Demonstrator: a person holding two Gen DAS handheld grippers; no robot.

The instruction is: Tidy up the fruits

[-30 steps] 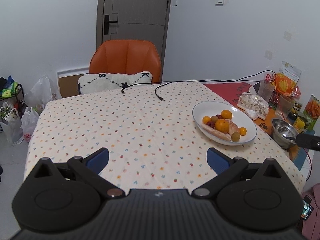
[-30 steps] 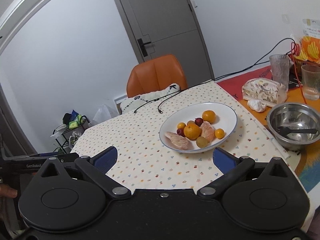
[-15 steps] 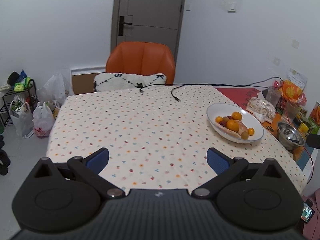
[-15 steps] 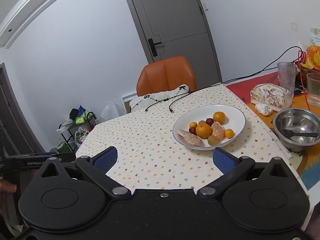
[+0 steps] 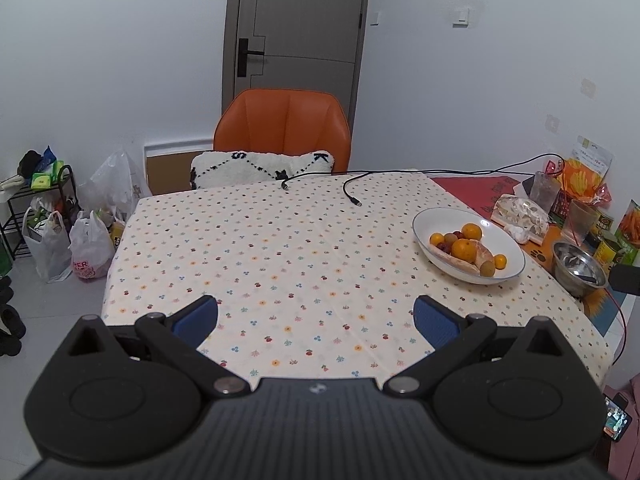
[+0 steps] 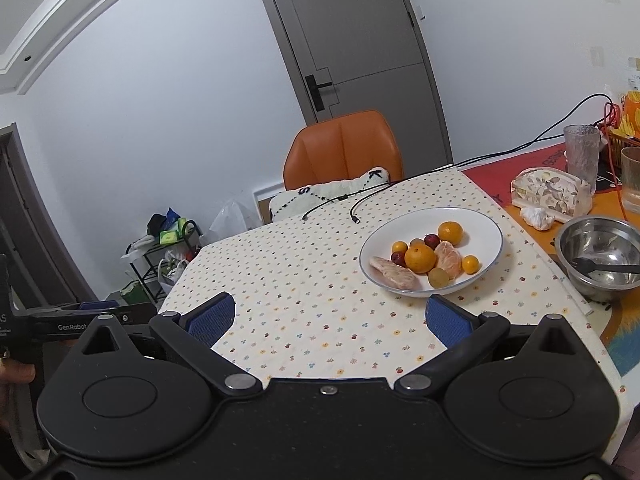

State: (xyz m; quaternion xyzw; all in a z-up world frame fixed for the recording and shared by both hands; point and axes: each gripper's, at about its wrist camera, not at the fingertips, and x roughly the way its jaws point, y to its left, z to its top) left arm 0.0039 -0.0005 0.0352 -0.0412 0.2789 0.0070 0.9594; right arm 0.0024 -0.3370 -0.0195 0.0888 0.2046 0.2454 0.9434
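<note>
Tongs status: left tongs [image 5: 316,316] and right tongs [image 6: 330,316] both spread wide, gripping nothing, above the tabletop [image 5: 280,248]. Fruits [image 6: 430,258] sit piled in the white plate [image 6: 488,226], just beside the steel bowl [image 6: 600,256].

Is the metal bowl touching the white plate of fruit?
Apart. The right wrist view shows a strip of dotted tablecloth between the white plate and the steel bowl.
</note>
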